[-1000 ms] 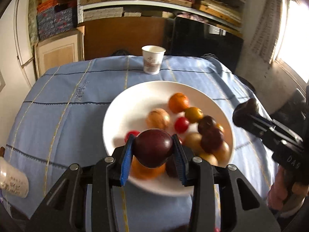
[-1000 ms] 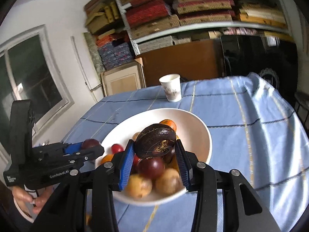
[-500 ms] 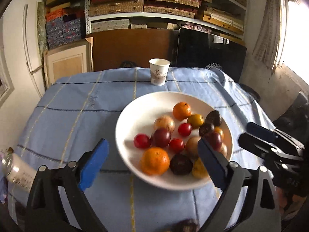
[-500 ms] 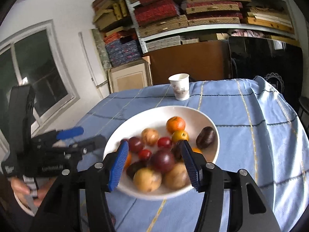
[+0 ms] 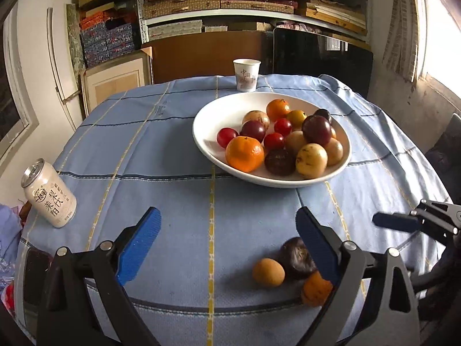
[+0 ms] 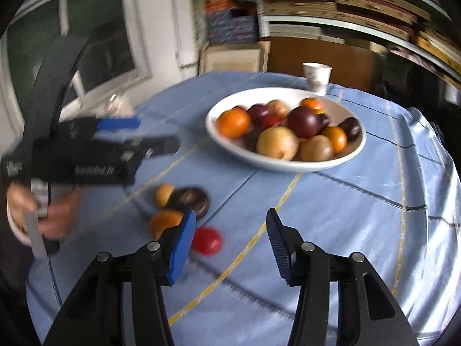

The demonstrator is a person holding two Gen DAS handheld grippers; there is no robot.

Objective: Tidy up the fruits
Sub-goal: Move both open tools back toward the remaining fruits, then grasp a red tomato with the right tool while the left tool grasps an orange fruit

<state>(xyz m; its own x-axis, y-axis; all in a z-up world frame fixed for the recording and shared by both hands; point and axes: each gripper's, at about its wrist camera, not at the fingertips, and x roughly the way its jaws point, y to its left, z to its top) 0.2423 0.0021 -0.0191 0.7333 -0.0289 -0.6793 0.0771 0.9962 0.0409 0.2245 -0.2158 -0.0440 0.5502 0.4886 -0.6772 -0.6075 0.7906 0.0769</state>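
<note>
A white bowl [image 5: 201, 132] full of oranges, plums and small red and yellow fruits sits on the blue tablecloth; it also shows in the right wrist view [image 6: 357, 150]. Loose fruits lie near the table's front edge: a tan fruit [image 5: 268, 272], a dark wrinkled fruit [image 5: 294, 256], a small orange [image 5: 315, 288], and a red fruit [image 6: 207, 240]. My left gripper [image 5: 227, 248] is open and empty, its right finger beside the loose fruits. My right gripper [image 6: 230, 248] is open and empty, its left finger next to the red fruit.
A white drink can [image 5: 49, 193] stands at the left edge of the table. A paper cup [image 5: 246, 75] stands at the far edge behind the bowl. Shelves with stacked boxes fill the back wall.
Both grippers let go of their fruits into the bowl, opened, and pulled back toward the table's front edge. The loose fruits have come into view.
</note>
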